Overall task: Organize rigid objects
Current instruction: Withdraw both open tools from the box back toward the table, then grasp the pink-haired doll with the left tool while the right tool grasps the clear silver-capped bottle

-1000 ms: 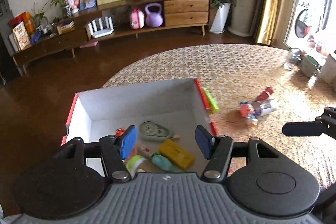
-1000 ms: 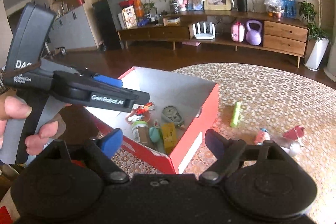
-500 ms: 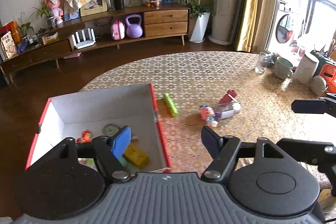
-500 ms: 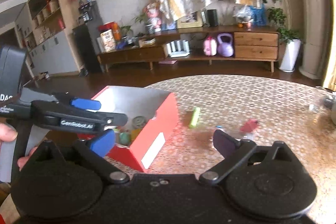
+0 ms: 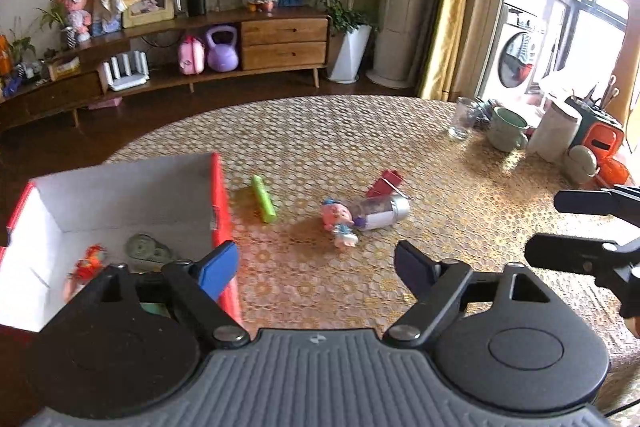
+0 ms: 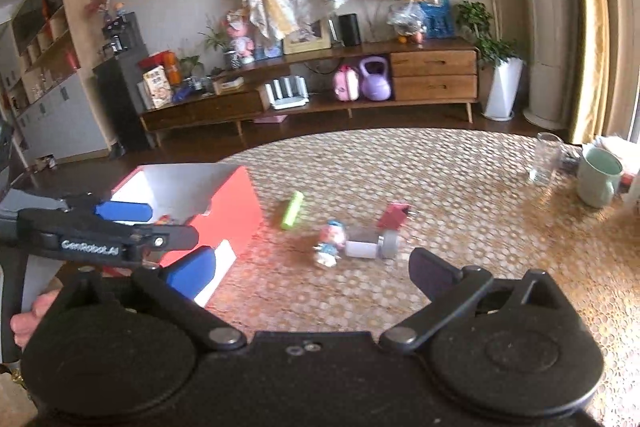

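Now I hold both tools above the round table with the golden patterned cloth (image 5: pixel 460 155), and nothing is between the fingers of either one. The left gripper (image 5: pixel 316 267) has its blue pads wide apart, and the right gripper (image 6: pixel 312 267) is spread in the same way.

On the left stands the red cardboard box with white inside (image 5: pixel 218 187), with some small items already in it. Right of it, on the cloth, lie the things I judge are not yet sorted: a bright green plastic stick (image 5: pixel 264 198) just beside the box, then a small pink doll figure (image 5: pixel 338 221) touching a short clear bottle with silver cap (image 5: pixel 382 209), and a dark red block (image 5: pixel 385 182) at the far side of the bottle.

All look light and stiff. The bottle seems smooth and round, so it can roll; I would take it across its middle. The stick I would pinch across its narrow sides.
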Tool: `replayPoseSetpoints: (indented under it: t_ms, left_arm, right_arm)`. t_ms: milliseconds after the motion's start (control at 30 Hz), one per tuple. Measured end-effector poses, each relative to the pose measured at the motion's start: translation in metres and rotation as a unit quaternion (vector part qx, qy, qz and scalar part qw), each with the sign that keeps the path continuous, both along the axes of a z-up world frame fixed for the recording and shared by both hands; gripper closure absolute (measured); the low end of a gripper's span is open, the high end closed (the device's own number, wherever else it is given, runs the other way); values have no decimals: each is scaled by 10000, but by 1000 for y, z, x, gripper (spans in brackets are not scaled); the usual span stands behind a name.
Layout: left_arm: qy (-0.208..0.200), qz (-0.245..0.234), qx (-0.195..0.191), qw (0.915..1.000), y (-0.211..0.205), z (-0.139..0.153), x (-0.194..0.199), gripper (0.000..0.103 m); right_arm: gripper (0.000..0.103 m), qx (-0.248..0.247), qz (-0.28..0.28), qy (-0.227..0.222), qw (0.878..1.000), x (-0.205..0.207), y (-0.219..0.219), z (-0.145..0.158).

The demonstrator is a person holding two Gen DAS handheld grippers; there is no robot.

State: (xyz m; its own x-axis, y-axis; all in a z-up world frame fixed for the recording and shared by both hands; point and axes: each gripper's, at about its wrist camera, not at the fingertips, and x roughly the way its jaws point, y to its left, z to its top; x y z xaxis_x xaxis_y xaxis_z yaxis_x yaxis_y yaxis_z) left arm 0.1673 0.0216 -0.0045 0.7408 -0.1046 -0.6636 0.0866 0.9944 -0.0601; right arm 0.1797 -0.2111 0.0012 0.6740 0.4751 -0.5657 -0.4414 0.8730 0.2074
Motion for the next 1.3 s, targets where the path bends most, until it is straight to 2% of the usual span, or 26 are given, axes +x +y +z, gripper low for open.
replayPoseSetpoints:
  t_ms: [100,200,333,467,633,1000,1300]
  left_arm:
    - [-78,-67,-90,9999,-9,-10,5,7]
    - [-200,-77,-6,9998,-17,-19,9,6]
    - [-84,-57,-140,9999,-22,-35,23,6]
    - [149,44,-72,9999,-26,-53,39,6]
    - [33,198,-42,9998,-28,-75,58,6]
    - [154,375,-20,9992,-32,-126,105,6]
    - [223,485,-94,9985,-26,-147,124,6]
  right_arm:
    - [0,-43,-102,47,9999,9,-7,-8]
    - [0,-84,-181,98,9998,18,-13,-15]
    - [0,-165,-298,157,9993,33,-21,-25]
    - [0,-258,-364,227,9987,52,-23,-36]
    - [1,-337,-363,371,9981,78,-19,-52]
    - [4,-291,-444,1086,9927,139,22,-93]
    - [7,-464,-507,1341,9886,159,55,-115]
